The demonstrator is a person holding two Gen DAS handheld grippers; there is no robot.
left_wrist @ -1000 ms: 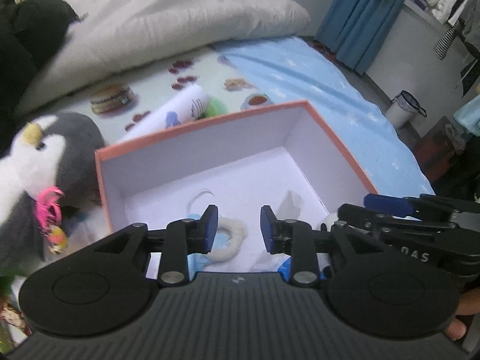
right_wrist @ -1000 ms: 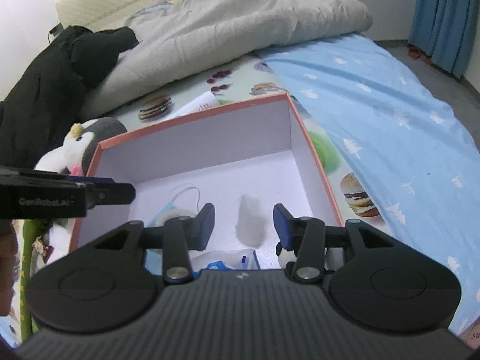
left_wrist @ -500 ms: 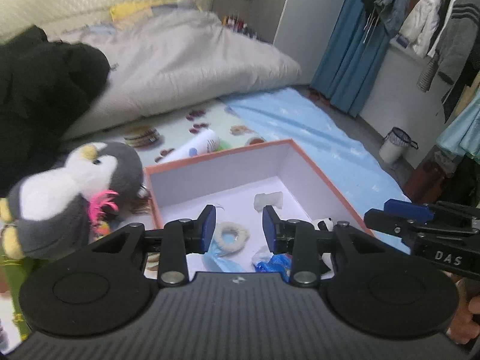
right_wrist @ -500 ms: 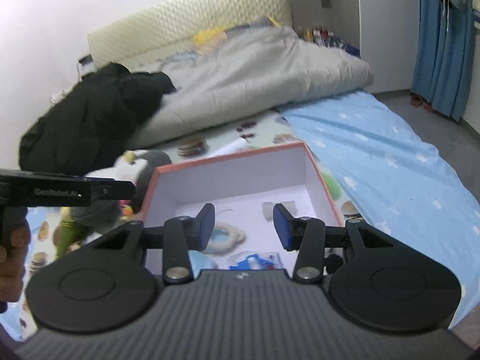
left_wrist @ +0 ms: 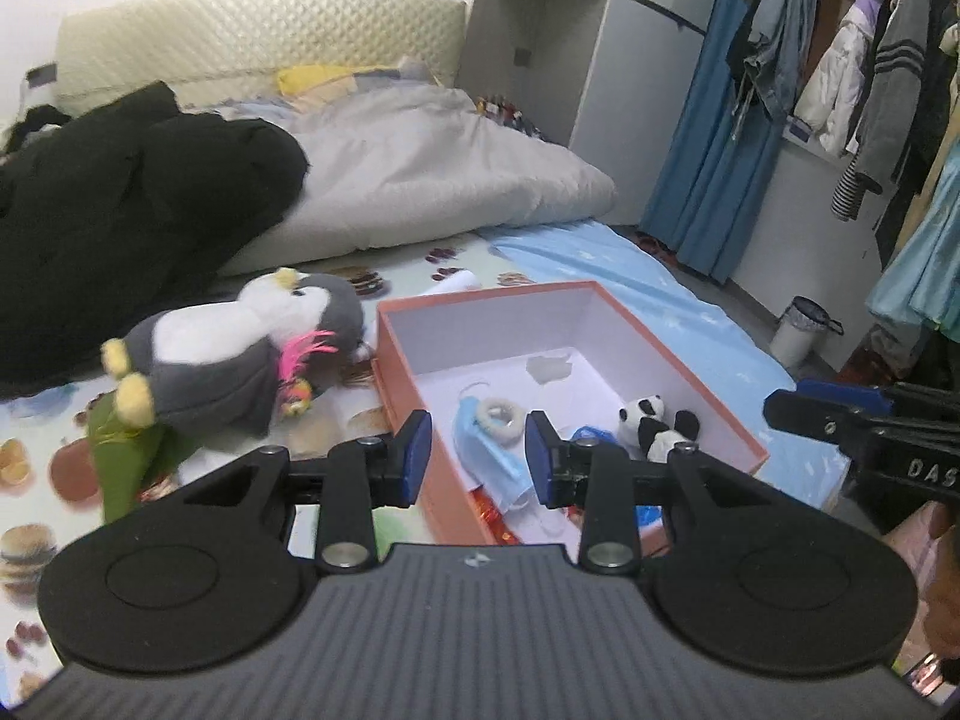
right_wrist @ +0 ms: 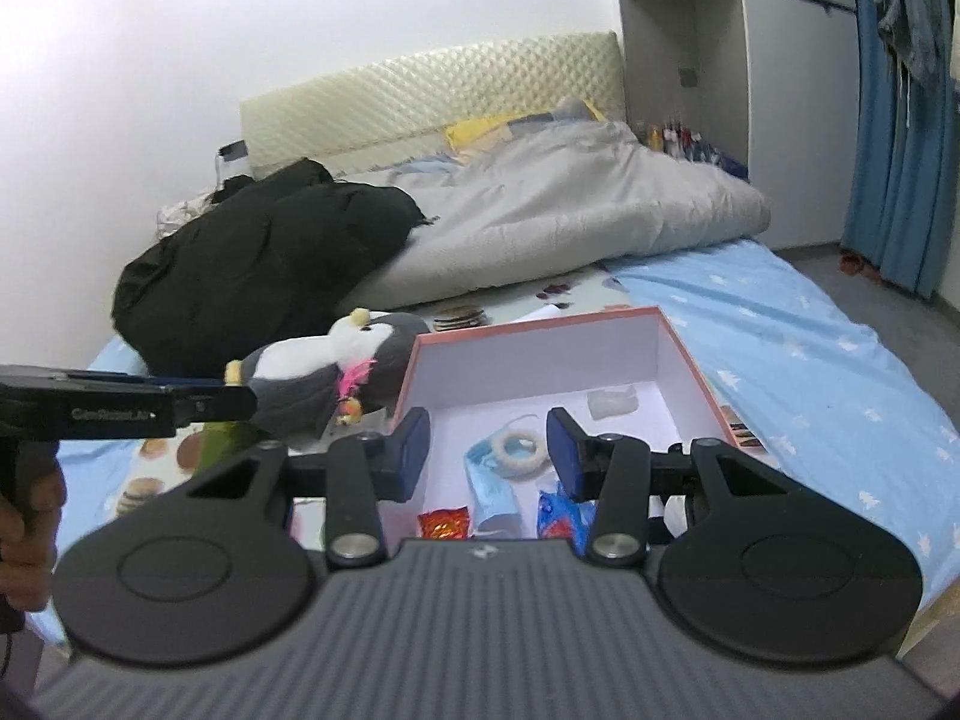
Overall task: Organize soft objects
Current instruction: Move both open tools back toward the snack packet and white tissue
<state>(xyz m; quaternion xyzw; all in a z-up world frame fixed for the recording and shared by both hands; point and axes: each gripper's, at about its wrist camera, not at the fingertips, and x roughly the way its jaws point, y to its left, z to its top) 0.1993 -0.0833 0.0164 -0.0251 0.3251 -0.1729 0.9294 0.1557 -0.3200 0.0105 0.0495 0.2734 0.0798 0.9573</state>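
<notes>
Fingers parted and empty on both our left gripper (left_wrist: 477,451) and right gripper (right_wrist: 487,455), we judge the penguin plush (left_wrist: 240,354), lying just left of the orange box (left_wrist: 403,387), light and squashy, best pinched across its grey belly.
</notes>
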